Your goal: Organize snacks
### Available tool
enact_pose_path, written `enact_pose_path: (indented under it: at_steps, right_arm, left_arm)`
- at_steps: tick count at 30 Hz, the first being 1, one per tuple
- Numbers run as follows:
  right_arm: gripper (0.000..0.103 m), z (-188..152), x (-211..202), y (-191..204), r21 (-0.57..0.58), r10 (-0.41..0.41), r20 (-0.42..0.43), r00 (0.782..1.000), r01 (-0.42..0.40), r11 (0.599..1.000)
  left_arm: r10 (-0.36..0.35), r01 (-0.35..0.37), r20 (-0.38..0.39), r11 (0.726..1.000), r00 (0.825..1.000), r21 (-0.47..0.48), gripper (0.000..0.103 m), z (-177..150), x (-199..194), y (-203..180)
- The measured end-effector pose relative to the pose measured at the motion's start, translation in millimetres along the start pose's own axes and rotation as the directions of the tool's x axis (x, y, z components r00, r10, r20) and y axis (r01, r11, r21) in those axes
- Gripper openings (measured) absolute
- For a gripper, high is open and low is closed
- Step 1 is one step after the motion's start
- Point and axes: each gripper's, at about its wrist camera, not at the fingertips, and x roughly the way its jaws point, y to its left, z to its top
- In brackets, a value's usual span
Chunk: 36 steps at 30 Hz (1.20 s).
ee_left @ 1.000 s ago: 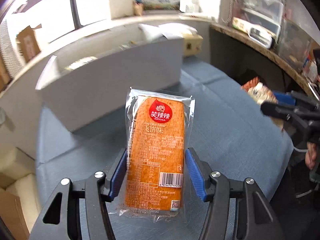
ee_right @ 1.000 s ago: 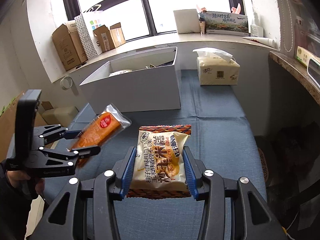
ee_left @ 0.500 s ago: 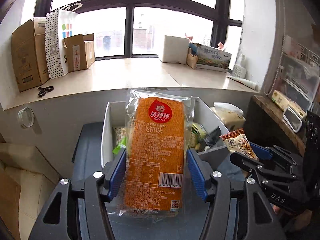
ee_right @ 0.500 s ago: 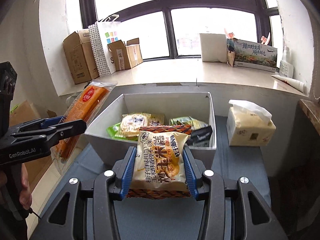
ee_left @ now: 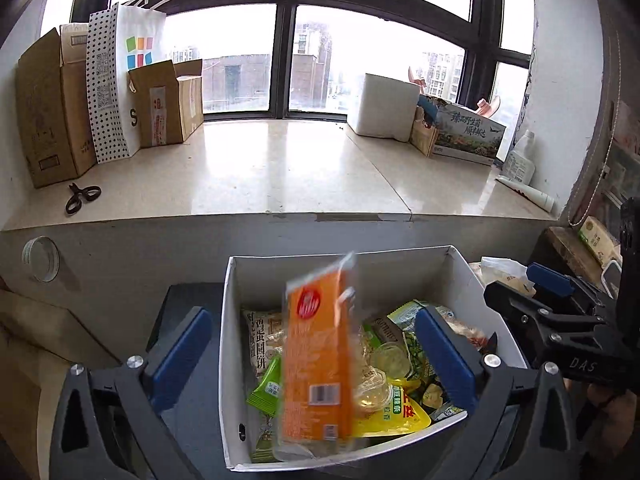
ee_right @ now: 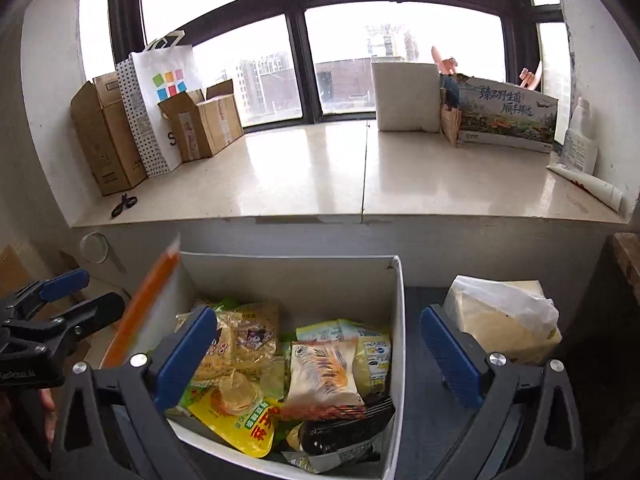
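Note:
A white box [ee_left: 400, 272] holding several snack packets stands on the blue-covered table under the windowsill. My left gripper [ee_left: 310, 320] hangs over its near-left part with its jaws opening wide. An orange cake packet [ee_left: 316, 364], blurred, drops free between them, touching neither pad. My right gripper [ee_right: 318, 316] is over the same box [ee_right: 300, 280], its jaws also opening. A cream-and-orange rice snack packet [ee_right: 324, 376], blurred, falls onto the heap below it. Each gripper shows at the edge of the other's view: the right gripper [ee_left: 552, 308] and the left gripper [ee_right: 60, 304].
A tissue pack [ee_right: 504, 320] lies right of the box. The stone windowsill [ee_left: 280, 176] behind carries cardboard boxes [ee_left: 52, 112], a paper bag [ee_left: 128, 72], scissors [ee_left: 82, 197], a white foam box [ee_left: 384, 106] and a printed carton [ee_left: 466, 134]. A wooden shelf [ee_left: 568, 244] stands at the right.
Both grippers moved forward over the white box and opened. The orange packet and the rice snack packet left their pads and are dropping into the box.

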Motion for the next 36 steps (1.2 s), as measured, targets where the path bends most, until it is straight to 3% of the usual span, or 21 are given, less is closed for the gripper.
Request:
enact_pose_path:
  at_steps: [11,14,17,24,29,32,36]
  right_arm:
    - [0.103,-16.3,-10.7,2.8,-0.067,-0.073,0.013,0.997,0.074,0.995]
    - [0.103,-19.1,-34.4,8.7,-0.085,-0.094,0.068,0.993,0.099,0.991]
    - [0.103,-20.2,-63.4,17.2,-0.105,-0.092,0.118,0.989,0.105,0.989]
    - [0.103,-36.2,-128.7,34.5,-0.125,0.005,0.142,0.990,0.013,0.992]
    - [0.103,-62.2,-165.8,39.1,-0.111,0.055,0.100,0.993,-0.044,0.993]
    - [0.103,-85.8,-189.4,40.0,-0.082,0.084,0.108,0.991,-0.075,0.994]
    - [0.103,-119.6,-211.8,38.3,-0.003,0.143,0.081,0.986,-0.143,0.990]
  left_arm:
    - [0.040,-0.042,0.070,0.999,0.997,0.027,0.103,-16.4,-38.8,-6.7]
    - [0.090,-0.103,0.156,0.992,0.984,0.076,0.103,-26.5,-72.5,-18.8]
    - [0.084,-0.102,0.213,0.992,0.973,0.079,0.103,-39.2,-108.6,-28.6]
    - [0.118,-0.136,0.224,0.988,0.967,0.067,0.103,-68.2,-169.8,-47.9]
    - [0.041,-0.047,0.176,0.999,0.984,0.029,0.103,-90.4,-202.1,-50.0]
    - [0.097,-0.104,0.168,0.994,0.981,0.037,0.103,-111.6,-214.7,-52.5]
    - [0.011,-0.014,0.098,1.000,0.995,0.027,0.103,-141.4,-222.2,-51.0]
